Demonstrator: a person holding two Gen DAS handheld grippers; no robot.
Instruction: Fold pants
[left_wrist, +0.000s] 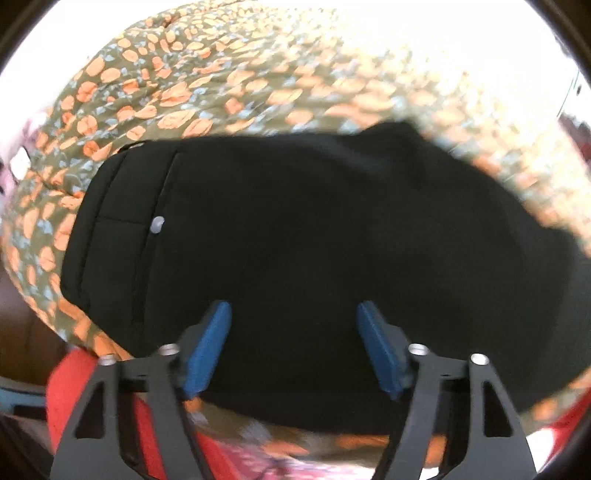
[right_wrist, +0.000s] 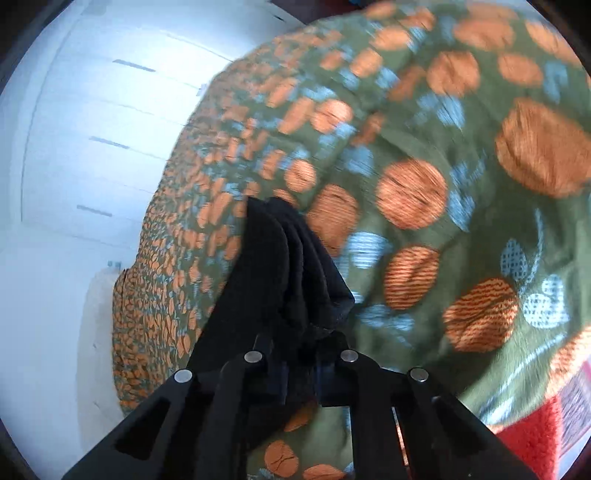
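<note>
The bed, covered by a green bedspread (left_wrist: 155, 85) printed with orange and pale-blue blooms, carries everything here, and its soft, rumpled surface is the first risk: cloth dragged over it may catch and bunch rather than slide flat. On it lie the black pants (left_wrist: 295, 229), spread broad under the left wrist view with the waistband and a small silver button (left_wrist: 157, 223) toward the left side, and a red cloth (left_wrist: 70, 384) showing just beside the near edge. The left claw (left_wrist: 294, 314) hangs wide apart above the pants, holding nothing, so that end is unpinned and would likely shift if the other end is pulled. The right claw (right_wrist: 301, 373) is closed on a bunched, layered end of the pants, lifted off the bedspread; the gathered folds could slip out unevenly, or only some layers might be pinched, leaving a crooked fold. Both views are motion-blurred, so a hasty swing may land the edge off line.
</note>
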